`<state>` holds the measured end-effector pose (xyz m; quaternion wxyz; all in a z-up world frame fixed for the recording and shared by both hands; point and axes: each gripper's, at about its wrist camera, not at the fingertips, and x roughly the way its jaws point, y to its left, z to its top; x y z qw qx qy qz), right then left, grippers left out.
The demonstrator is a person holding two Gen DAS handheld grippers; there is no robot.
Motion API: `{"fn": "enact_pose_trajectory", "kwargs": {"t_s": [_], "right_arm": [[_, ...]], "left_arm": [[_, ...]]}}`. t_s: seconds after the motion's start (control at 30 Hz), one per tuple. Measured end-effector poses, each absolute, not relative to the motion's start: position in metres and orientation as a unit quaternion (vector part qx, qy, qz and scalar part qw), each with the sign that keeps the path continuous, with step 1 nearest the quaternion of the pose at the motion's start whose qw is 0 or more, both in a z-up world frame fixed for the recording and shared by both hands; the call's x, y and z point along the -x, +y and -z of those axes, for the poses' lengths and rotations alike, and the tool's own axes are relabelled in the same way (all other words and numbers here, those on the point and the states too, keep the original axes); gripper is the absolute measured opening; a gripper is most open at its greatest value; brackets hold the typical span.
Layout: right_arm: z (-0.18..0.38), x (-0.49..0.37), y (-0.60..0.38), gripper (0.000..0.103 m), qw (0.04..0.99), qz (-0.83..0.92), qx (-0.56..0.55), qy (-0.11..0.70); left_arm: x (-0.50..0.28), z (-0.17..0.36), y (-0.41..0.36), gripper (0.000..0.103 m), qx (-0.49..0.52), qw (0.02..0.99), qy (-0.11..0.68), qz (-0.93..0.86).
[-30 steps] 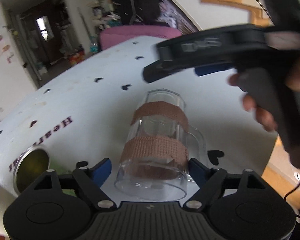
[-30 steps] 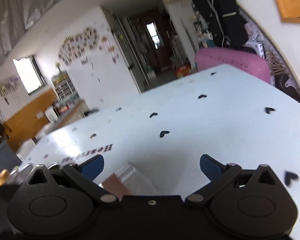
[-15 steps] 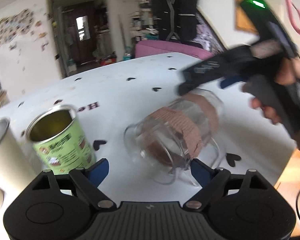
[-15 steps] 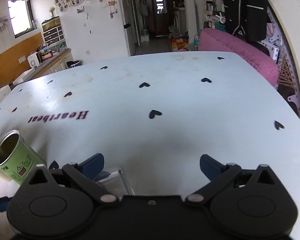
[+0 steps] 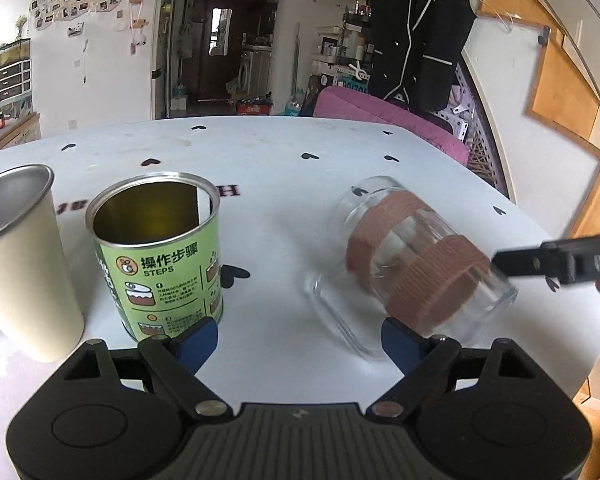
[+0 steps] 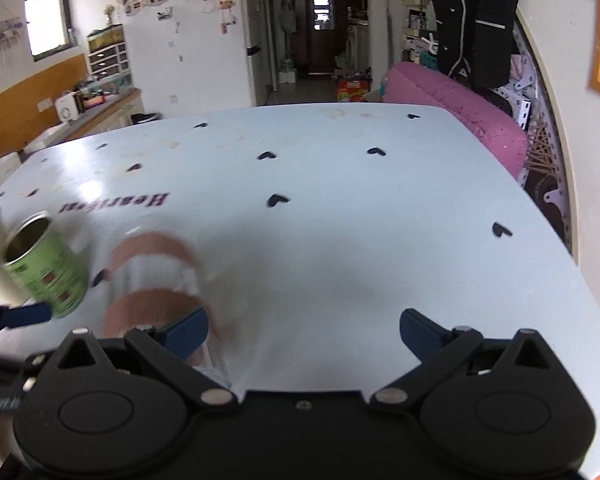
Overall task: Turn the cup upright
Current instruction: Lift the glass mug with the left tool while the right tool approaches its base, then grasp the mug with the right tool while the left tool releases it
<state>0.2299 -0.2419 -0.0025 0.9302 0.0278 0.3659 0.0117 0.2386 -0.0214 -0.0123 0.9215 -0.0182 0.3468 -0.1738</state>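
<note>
Both grippers same build: matte black plastic body, two round discs at base, triangular cutouts in linkage arms, silver pivot screws. Left gripper (image 5: 296, 338) has ribbed grey centre panel; right gripper (image 6: 304, 326) plain black centre, one small screw. Fingertips (image 5: 198, 338) blue.

cup (image 5: 410, 264): standing inverted → on its side | left gripper (image 5: 296, 338): pulled back
</note>
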Motion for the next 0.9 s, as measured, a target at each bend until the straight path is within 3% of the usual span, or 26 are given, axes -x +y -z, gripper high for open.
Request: {"fn": "enact_pose_trajectory", "kwargs": {"t_s": [0.2,0.4,0.7,0.83,0.9], "right_arm": [[-0.005,-0.213,-0.238,0.103,0.937,-0.021,-0.019,0.349],[-0.036,-0.231,-0.248,0.103,0.935,-0.069,-0.111,0.329],[-0.026,-0.306,-0.230,0.103,0.886,-0.101,-0.185,0.414],[-0.015,-0.325,-0.223,0.103,0.869,-0.108,-0.184,0.446],[-0.010,-0.333,-0.220,0.103,0.864,-0.106,-0.179,0.459]], "left_arm": [[-0.220,0.001,-0.010,0.088,0.070,0.926,0.323,0.182],[-0.212,-0.009,-0.029,0.082,0.101,0.911,0.320,0.240],[-0.233,-0.001,-0.063,0.079,0.138,0.890,0.355,0.250],[-0.236,0.000,-0.066,0.068,0.144,0.884,0.359,0.262],[-0.235,0.000,-0.067,0.067,0.141,0.885,0.357,0.264]]}}
